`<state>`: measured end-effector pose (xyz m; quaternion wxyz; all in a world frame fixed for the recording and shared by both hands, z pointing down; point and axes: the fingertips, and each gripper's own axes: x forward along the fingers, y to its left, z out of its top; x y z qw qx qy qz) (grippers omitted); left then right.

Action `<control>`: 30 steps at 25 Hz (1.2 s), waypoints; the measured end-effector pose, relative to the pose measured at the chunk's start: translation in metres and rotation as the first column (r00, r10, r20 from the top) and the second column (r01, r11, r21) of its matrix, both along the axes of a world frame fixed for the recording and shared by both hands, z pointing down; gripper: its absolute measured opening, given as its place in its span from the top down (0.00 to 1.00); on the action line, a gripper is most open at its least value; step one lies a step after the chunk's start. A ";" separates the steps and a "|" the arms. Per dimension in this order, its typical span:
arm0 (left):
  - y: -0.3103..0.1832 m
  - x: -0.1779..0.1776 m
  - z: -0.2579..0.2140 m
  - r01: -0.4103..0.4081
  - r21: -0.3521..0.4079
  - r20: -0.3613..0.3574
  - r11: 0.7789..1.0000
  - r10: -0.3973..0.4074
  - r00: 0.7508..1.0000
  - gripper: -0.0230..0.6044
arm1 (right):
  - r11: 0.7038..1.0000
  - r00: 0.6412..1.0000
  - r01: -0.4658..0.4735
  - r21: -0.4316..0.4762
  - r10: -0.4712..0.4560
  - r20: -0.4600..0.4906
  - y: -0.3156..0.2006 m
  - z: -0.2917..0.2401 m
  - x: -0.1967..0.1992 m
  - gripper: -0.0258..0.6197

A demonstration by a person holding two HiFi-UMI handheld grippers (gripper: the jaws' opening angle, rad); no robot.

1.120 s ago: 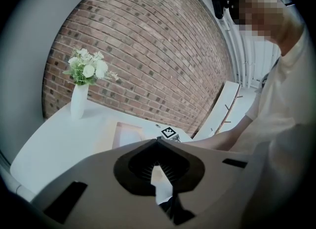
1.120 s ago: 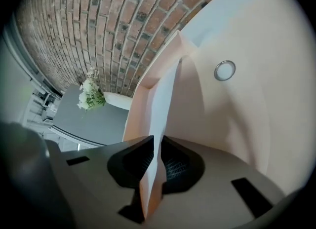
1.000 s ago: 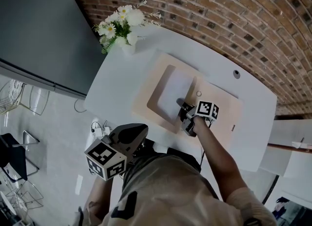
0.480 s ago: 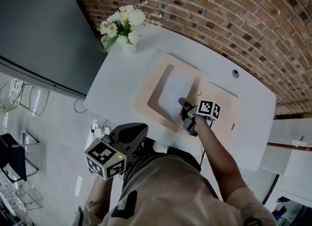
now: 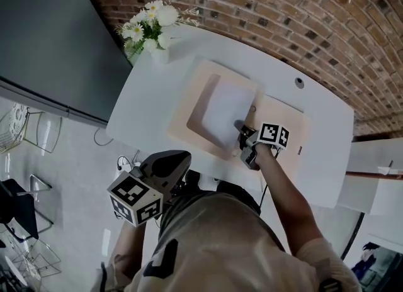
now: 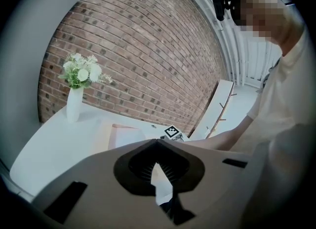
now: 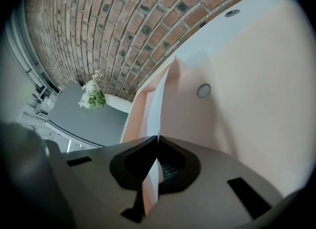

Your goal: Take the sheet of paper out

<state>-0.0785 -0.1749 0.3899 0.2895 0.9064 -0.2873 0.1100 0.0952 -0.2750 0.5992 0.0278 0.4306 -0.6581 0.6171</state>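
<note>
Right claw is pinched shut on the near edge of the sheet of paper lying in the open folder, left claw closed and empty; paper's light and floppy, so I'd keep that edge grip and slide it out flat.

1. Your left gripper sits at the lower left of the head view, held close in front of your torso. Its marker cube faces the camera.
2. Your left forearm runs from that gripper down to the bottom edge.
3. In the left gripper view, its jaws meet at the tips.
4. Your right arm reaches from the lower right up toward frame centre, forearm bare.
5. Your right gripper is at frame centre, pointing to the upper left and tilted downward.
6. In the right gripper view, its jaws are closed together, pinching the near edge of the sheet of paper.
</note>
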 end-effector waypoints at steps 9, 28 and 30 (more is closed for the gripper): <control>0.004 0.003 -0.011 -0.013 0.036 -0.016 0.999 0.014 1.000 0.94 | 0.998 0.997 -0.022 0.052 0.025 -0.072 0.006 -0.017 0.025 0.92; 0.019 -0.009 -0.004 -0.106 0.044 -0.047 0.993 0.108 0.993 0.94 | 0.990 0.957 -0.033 0.135 0.070 -0.283 0.046 -0.046 0.059 0.92; 0.020 -0.004 -0.004 -0.135 0.044 -0.050 0.990 0.137 0.989 0.94 | 0.988 0.952 -0.049 0.145 0.090 -0.293 0.054 -0.054 0.067 0.92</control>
